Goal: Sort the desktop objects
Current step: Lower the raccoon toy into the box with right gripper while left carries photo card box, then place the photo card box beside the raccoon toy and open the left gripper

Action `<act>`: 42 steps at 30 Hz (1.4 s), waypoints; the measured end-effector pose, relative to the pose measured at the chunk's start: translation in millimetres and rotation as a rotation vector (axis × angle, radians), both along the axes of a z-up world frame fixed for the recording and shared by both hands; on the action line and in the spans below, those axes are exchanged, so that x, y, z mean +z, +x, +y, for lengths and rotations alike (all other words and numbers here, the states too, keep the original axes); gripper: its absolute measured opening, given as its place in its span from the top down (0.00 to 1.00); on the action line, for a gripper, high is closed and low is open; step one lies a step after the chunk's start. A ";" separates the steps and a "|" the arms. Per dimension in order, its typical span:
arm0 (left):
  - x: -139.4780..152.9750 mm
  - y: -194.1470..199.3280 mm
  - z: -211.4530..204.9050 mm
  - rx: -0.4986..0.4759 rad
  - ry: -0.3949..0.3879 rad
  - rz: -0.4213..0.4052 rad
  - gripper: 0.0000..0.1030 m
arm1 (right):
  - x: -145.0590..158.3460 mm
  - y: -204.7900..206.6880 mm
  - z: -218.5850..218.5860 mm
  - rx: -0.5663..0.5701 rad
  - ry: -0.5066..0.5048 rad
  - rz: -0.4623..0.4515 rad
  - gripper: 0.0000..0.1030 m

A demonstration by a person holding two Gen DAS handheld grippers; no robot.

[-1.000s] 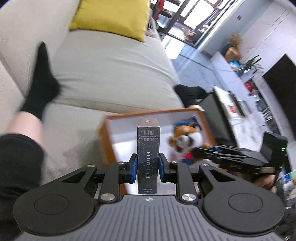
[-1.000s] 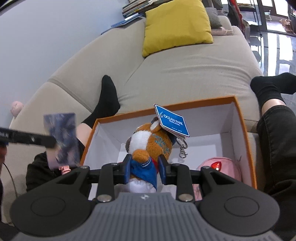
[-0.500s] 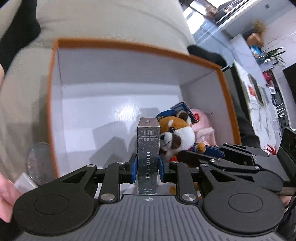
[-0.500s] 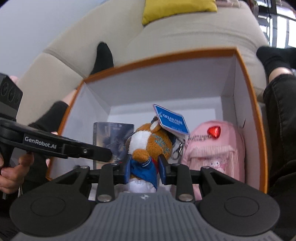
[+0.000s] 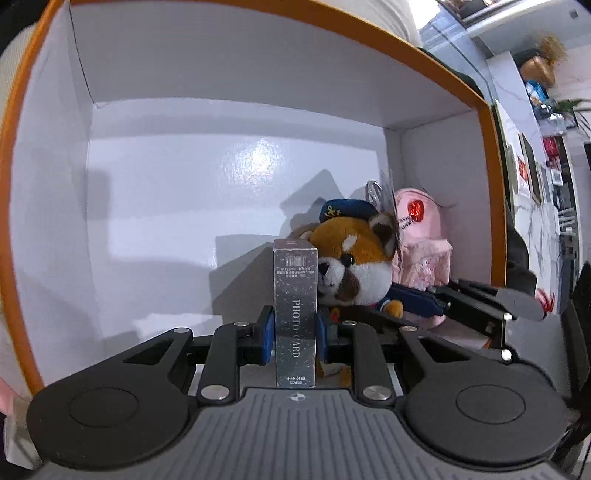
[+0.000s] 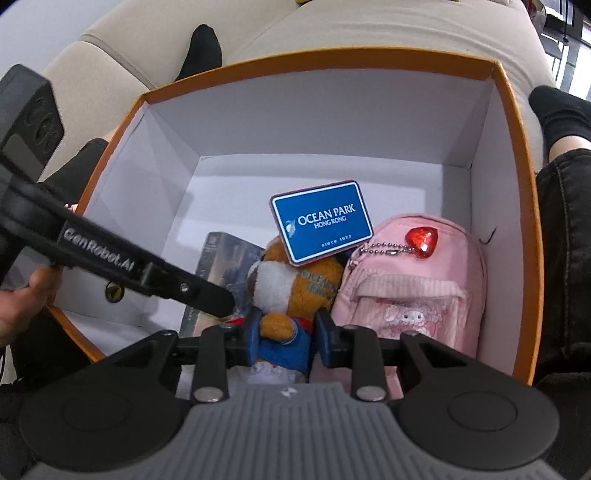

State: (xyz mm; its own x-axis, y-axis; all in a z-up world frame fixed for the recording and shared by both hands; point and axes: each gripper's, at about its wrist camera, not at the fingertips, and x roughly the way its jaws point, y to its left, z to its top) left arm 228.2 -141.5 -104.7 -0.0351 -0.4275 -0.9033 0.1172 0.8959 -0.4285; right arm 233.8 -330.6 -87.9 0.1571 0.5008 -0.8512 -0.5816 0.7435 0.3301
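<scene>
Left wrist view: left gripper (image 5: 294,334) clenched on upright photo card box (image 5: 295,314) inside orange box (image 5: 443,79)

Beige sofa (image 6: 332,33), orange box (image 6: 515,155) on its seat

A home living room: beige sofa (image 6: 332,33).

Box (image 6: 517,155): orange rim and outside, white inside. Plush toy (image 5: 354,258): orange-brown and white fur, navy cap, blue jacket. Its tag (image 6: 321,221): blue, white lettering. Mini backpack (image 6: 417,280): pink, red heart charm. Card pack (image 5: 295,317): speckled silver-grey.
</scene>
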 end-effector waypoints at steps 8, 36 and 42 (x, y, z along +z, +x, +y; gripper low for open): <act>-4.5 -1.4 -2.2 0.039 -0.036 0.026 0.73 | 8.9 1.4 1.4 0.027 -0.025 0.003 0.66; -1.9 -27.6 11.5 0.111 -0.143 -0.043 0.69 | 18.9 -12.2 -1.1 -0.016 -0.037 -0.041 0.69; 7.1 -36.3 16.3 0.093 -0.101 -0.099 0.51 | 28.2 -20.6 -1.9 -0.026 -0.038 -0.087 0.62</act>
State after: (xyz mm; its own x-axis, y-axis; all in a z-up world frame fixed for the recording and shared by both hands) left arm 192.0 -125.1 -97.6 0.0962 -0.5133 -0.8528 0.0821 0.8580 -0.5071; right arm 213.2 -332.5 -59.7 0.2436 0.4628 -0.8524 -0.5868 0.7700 0.2503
